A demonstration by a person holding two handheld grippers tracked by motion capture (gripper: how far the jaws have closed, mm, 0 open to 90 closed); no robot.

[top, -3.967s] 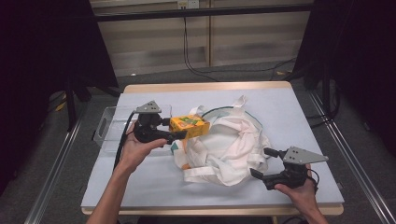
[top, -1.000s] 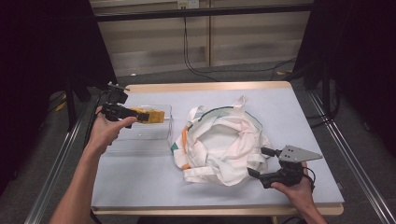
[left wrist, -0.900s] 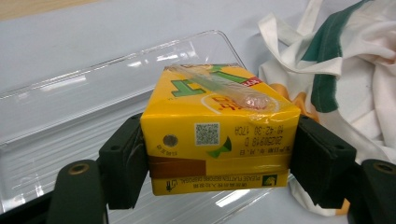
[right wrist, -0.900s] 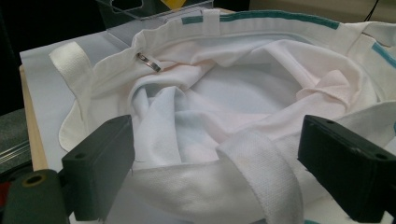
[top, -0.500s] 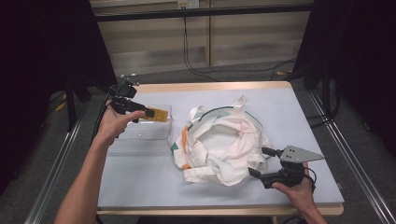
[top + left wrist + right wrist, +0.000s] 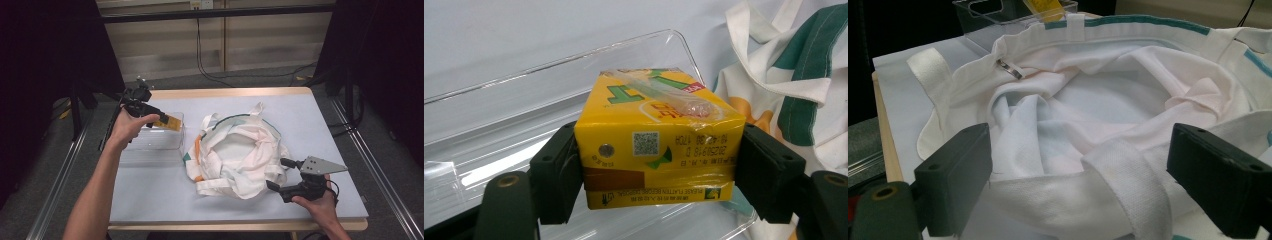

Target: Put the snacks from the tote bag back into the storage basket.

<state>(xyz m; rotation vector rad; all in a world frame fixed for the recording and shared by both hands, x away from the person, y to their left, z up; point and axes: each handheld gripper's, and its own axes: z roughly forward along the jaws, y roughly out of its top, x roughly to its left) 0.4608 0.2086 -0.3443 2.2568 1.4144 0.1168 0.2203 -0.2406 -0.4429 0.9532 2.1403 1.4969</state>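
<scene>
At frame centre the white tote bag [image 6: 235, 150] lies open. At upper left I hold the clear bin [image 6: 152, 142] under the left gripper [image 6: 162, 117], clamped on the yellow juice carton [image 6: 659, 145], carried there from the bag for deposit. At lower right, the right gripper [image 6: 280, 175] stays parted at the bag's rim.

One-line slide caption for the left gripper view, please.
Left tool clamps a yellow drink carton over the clear plastic tray, white tote bag alongside.

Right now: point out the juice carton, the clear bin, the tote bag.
juice carton [image 6: 659, 160], left gripper view, yellow end face.
clear bin [image 6: 150, 146], high view, near wall.
tote bag [image 6: 240, 150], high view, inner white cloth.
</scene>
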